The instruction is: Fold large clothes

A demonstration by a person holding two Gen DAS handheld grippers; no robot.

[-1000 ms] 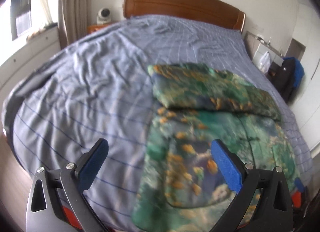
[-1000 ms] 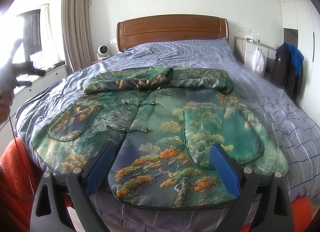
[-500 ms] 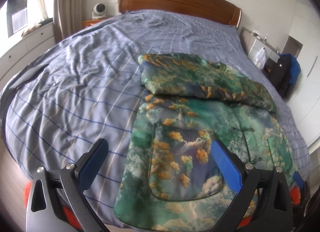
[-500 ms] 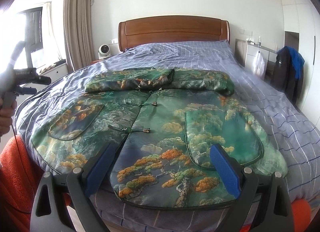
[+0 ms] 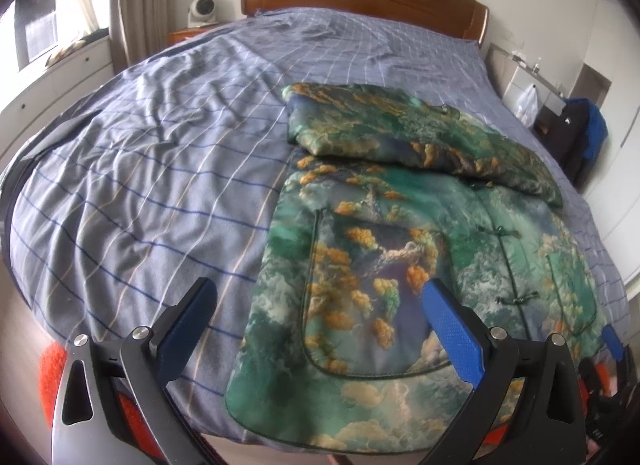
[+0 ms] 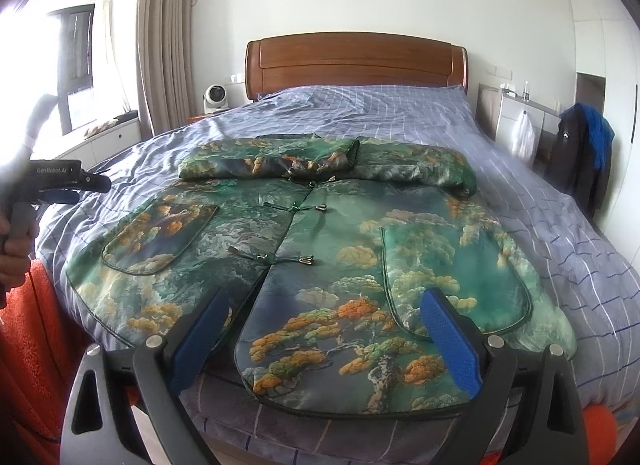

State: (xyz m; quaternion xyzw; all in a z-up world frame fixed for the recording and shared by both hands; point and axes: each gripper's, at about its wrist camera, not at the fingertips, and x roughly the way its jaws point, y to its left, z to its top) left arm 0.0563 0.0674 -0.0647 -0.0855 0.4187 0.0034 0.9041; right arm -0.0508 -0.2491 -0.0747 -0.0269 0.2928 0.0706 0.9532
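Both grippers hang empty at the foot of the bed, with a padded printed jacket spread flat ahead of them.

Nearest, the left gripper and right gripper have their blue pads spread wide, holding nothing, poised over the hem of the green-and-orange printed jacket. The jacket lies front-up on the blue checked duvet, hem at the foot edge, knot-button closure down the middle, a patch pocket on each side. Farther up, its sleeves are already folded across the chest. It looks quilted and satiny: probably soft but bulky, somewhat slippery, and inclined to spring open at a crease. The bound hem corners seem the surest hold, one per gripper, pinching both layers. Beyond are the wooden headboard and a small white fan.
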